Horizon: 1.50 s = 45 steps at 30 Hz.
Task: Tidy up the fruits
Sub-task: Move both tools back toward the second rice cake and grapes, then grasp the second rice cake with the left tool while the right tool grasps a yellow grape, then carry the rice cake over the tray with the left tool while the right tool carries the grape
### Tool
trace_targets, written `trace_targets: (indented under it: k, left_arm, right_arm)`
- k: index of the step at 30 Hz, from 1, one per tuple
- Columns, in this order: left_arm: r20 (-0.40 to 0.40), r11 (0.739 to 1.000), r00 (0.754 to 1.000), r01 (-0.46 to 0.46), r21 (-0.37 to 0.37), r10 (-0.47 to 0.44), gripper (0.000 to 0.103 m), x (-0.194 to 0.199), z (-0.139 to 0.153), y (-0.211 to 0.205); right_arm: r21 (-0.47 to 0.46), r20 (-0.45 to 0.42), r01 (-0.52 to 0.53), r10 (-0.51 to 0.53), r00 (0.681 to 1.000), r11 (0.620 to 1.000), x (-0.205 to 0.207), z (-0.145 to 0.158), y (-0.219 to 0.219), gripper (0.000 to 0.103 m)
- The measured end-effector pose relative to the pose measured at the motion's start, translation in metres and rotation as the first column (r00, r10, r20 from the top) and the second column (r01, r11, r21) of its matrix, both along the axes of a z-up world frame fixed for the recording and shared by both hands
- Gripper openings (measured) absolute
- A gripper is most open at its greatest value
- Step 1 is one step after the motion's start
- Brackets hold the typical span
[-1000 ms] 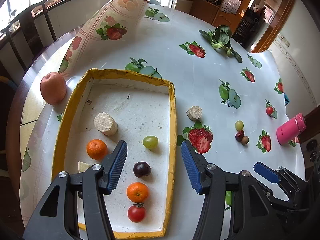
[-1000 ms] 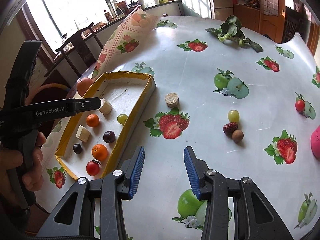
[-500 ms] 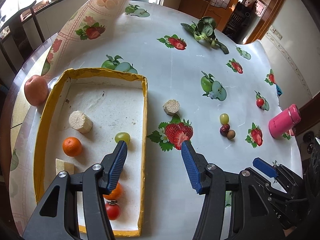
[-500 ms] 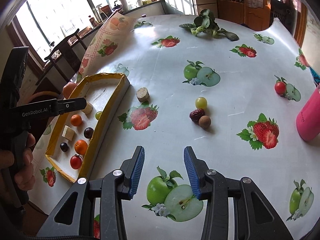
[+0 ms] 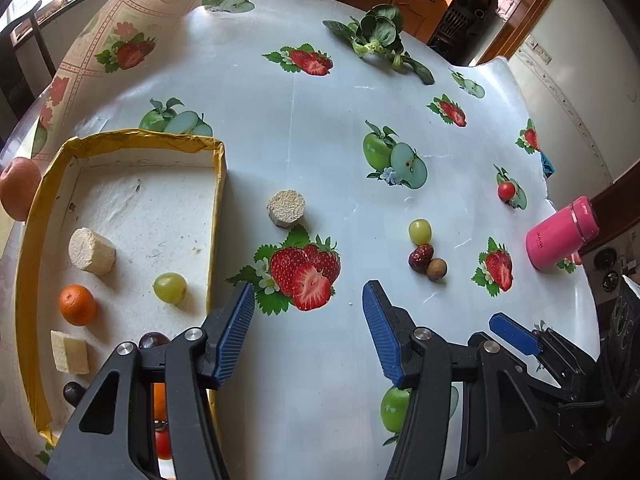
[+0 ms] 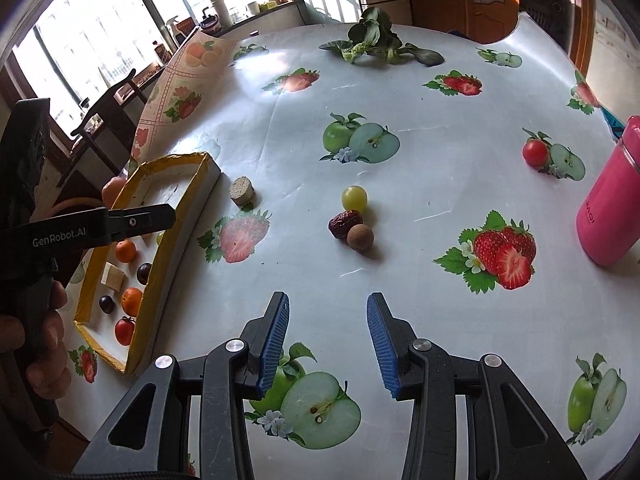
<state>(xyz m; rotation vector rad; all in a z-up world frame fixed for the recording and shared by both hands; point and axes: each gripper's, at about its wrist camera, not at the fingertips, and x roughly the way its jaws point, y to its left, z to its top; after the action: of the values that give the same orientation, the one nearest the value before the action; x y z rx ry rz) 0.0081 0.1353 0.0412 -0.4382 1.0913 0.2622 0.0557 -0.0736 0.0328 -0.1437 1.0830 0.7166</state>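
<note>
The yellow-rimmed tray (image 5: pixel 218 184) lies at the left of the table (image 5: pixel 320 128). In it are a pale cylinder (image 5: pixel 91 251), a mandarin (image 5: pixel 77 305), a green grape (image 5: pixel 170 288), a pale cube (image 5: pixel 70 352), two dark plums (image 6: pixel 144 273) (image 6: pixel 106 304), a second mandarin (image 6: pixel 132 301) and a tomato (image 6: pixel 125 330); from the left wrist view the gripper arms hide the nearer ones. An apple (image 5: pixel 18 188) sits outside, against the tray's far left wall.

On the fruit-printed cloth, a second cylinder (image 5: pixel 286 208) stands just right of the tray. Further right lies a cluster: a loose grape (image 6: pixel 354 197), a red date (image 6: pixel 345 222) and a brown longan (image 6: pixel 360 237), the date and longan touching, the grape just beyond them. A cherry tomato (image 6: pixel 535 153) lies well to the right, a pink flask (image 6: pixel 612 208) at the right edge, leafy greens (image 6: pixel 372 40) at the far side.

The left gripper (image 5: pixel 308 324) hangs spread over bare cloth just right of the tray's wall, holding nothing. The right gripper (image 6: pixel 328 340) is also parted and empty, with the cluster ahead of it and nothing between.

A second ago the left gripper hung over the tray's inside; now it is past the tray's right wall, and the tray has slid toward the left edge in both views. The cluster now appears nearer the right gripper.
</note>
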Motion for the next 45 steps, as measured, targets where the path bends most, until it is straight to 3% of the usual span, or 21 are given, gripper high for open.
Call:
trace_targets:
  k: [10,18,24,27,29,31,32,34,45]
  left_arm:
    - [-0.047,1.0,0.999,-0.009,-0.004,0.009,0.055,0.041,-0.033,0.009]
    - [-0.087,0.999,0.996,-0.036,0.004,0.037,0.055,0.055,-0.059,0.021]
    - [-0.08,0.997,0.996,-0.039,0.06,0.044,0.055,0.068,-0.061,0.024]
    - [-0.09,0.994,0.996,-0.016,0.104,0.025,0.051,0.076,-0.064,0.02]
    - [-0.09,0.99,0.996,-0.003,0.143,0.016,0.051,0.08,-0.065,0.017]
    - [-0.088,0.988,0.996,-0.005,0.152,0.019,0.04,0.082,-0.064,0.019]
    - [-0.079,0.992,0.997,-0.005,0.125,0.015,0.028,0.083,-0.063,0.023]
    - [-0.061,0.999,0.998,-0.021,0.047,0.024,0.028,0.078,-0.062,0.032]
    - [-0.014,0.999,1.0,-0.005,0.052,0.006,0.028,0.044,-0.026,0.013]
  right_arm:
    - [0.03,-0.02,0.051,-0.051,0.999,0.998,0.051,-0.008,0.02,0.042]
    - [-0.002,-0.026,0.05,-0.05,0.998,0.999,0.086,-0.029,0.056,0.041]
    - [-0.056,-0.023,0.056,-0.057,0.998,0.997,0.096,-0.05,0.065,0.036]
    - [-0.064,-0.022,0.075,-0.077,0.997,0.995,0.101,-0.054,0.061,0.026]
    - [-0.053,-0.034,0.078,-0.08,0.996,0.996,0.104,-0.055,0.058,0.024]
    - [-0.049,-0.034,0.072,-0.074,0.997,0.996,0.105,-0.055,0.058,0.024]
    - [-0.048,-0.03,0.07,-0.071,0.997,0.996,0.104,-0.053,0.058,0.024]
    - [-0.028,-0.029,0.069,-0.07,0.997,0.997,0.101,-0.049,0.056,0.024]
    - [0.039,0.0,0.057,-0.057,0.998,0.998,0.07,-0.013,0.044,0.024]
